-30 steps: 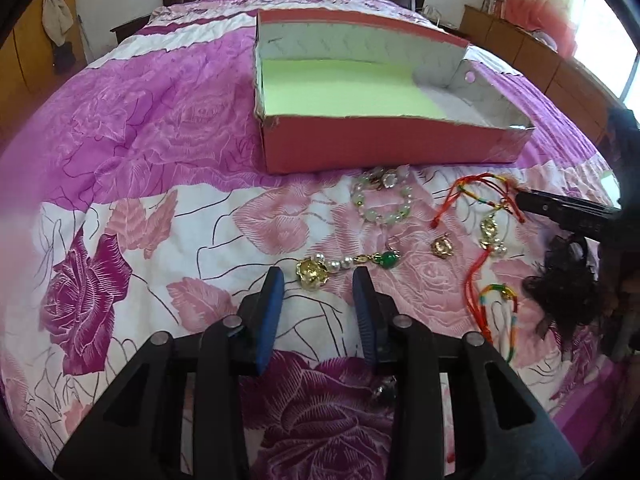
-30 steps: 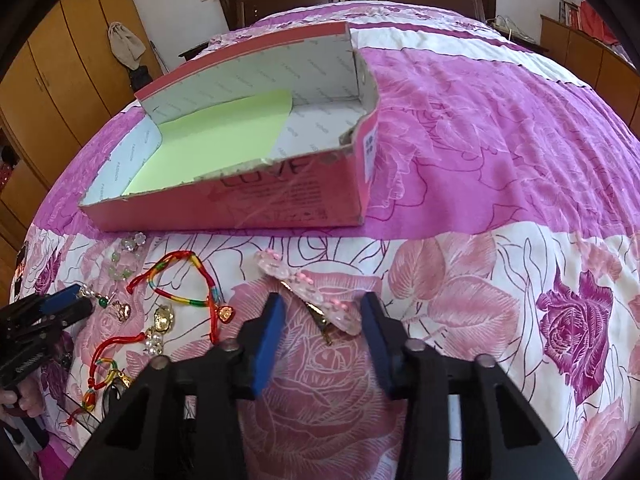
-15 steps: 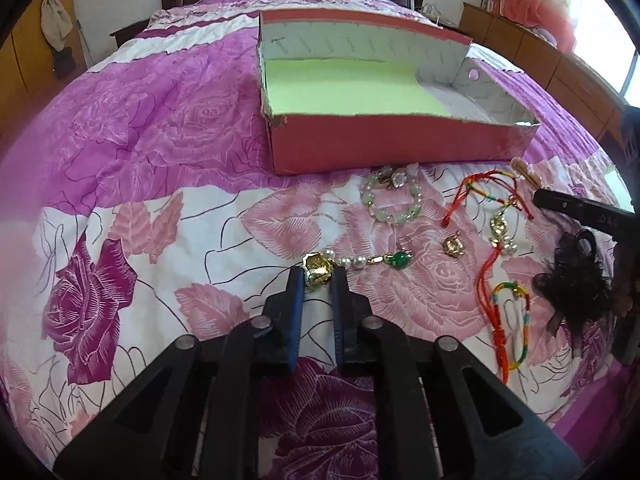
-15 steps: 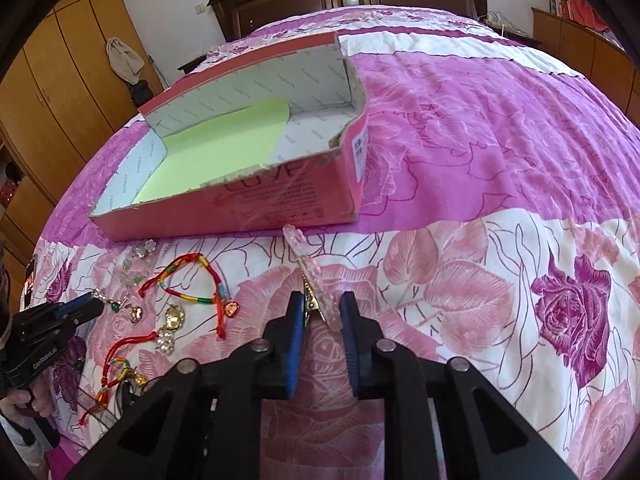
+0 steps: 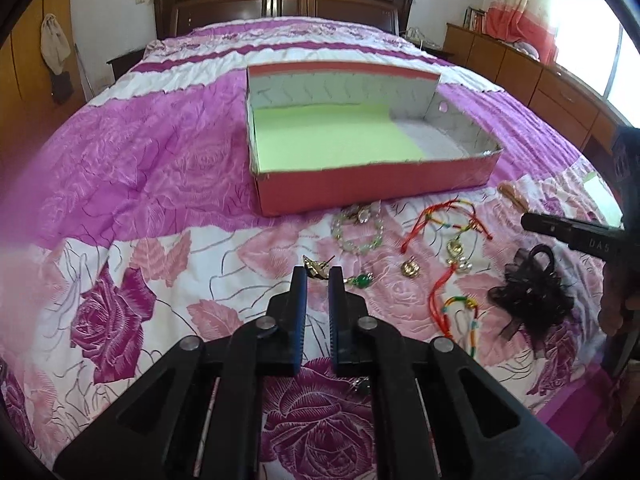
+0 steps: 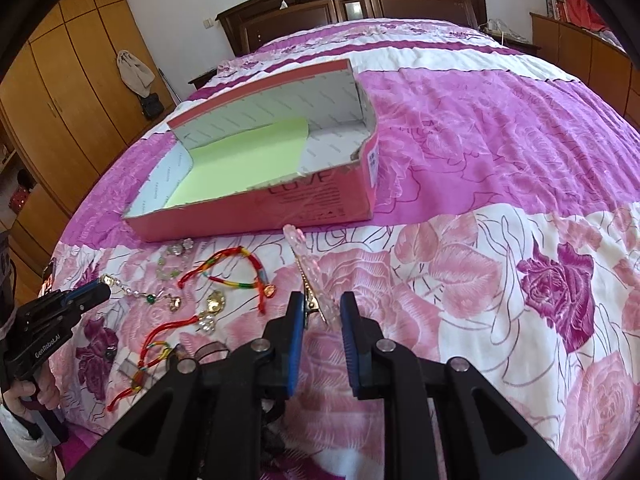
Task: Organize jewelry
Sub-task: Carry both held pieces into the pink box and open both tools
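Note:
My left gripper (image 5: 318, 274) is shut on the gold end of a pearl chain with a green stone (image 5: 360, 280) and holds it lifted off the bed; it also shows in the right wrist view (image 6: 132, 292). My right gripper (image 6: 320, 308) is shut on a pink crystal hair clip (image 6: 308, 268), its far end raised toward the box. The open red box (image 5: 376, 184) with a green liner (image 5: 332, 140) lies beyond both grippers; it also shows in the right wrist view (image 6: 280, 200).
On the floral bedspread lie a green bead bracelet (image 5: 358, 232), a red rainbow cord bracelet (image 5: 444, 220), a small gold charm (image 5: 410, 268), a second red cord (image 5: 456, 304) and a black lace hair tie (image 5: 528, 292). A wooden headboard (image 5: 280, 4) stands behind the bed.
Both grippers closed from open, the left on the chain's gold end and the right on the hair clip. Both have since lifted, raising their pieces off the bedspread.

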Tool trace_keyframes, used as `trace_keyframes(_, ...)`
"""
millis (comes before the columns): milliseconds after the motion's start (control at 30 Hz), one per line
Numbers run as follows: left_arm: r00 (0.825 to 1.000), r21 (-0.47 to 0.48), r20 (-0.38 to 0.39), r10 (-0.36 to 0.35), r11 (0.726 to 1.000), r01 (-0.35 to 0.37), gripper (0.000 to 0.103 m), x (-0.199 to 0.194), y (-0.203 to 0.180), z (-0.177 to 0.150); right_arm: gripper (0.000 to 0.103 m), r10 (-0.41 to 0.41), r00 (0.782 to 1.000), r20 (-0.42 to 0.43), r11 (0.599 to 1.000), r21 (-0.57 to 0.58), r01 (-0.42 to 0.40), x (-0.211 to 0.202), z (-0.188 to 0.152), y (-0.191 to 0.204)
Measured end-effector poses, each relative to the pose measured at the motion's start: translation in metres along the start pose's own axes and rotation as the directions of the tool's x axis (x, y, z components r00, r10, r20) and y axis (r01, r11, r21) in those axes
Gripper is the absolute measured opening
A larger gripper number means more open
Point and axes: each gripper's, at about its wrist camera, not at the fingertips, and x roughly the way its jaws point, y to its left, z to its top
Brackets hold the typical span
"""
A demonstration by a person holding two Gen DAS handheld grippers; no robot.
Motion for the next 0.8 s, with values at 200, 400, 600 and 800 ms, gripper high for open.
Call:
trace_keyframes(200,0.998,0.006,0.059,-0.004,1.000,0.004,0.002,-0.016,-0.004,0.009,0.020,0.011,1.000,0.026,1.000,-0.010,-0.011,-0.016,-0.004,0.007)
trace_keyframes(400,0.994,0.015,0.105,-0.013,1.000,0.011,0.002,-0.029,-0.008,0.018,0.020,0.017,0.998,0.057,1.000,-0.026,-0.016,-0.032,0.000,0.017)
trace_keyframes(600,0.990,0.021,0.141,-0.014,1.000,0.012,0.002,-0.036,-0.011,0.032,0.020,0.028,0.994,0.104,0.998,-0.052,-0.023,-0.048,0.010,0.031)
trace_keyframes(800,0.986,0.027,0.166,-0.011,1.000,0.007,0.002,-0.035,-0.013,0.051,0.020,0.054,0.991,0.121,0.997,-0.067,-0.046,-0.052,0.030,0.040)
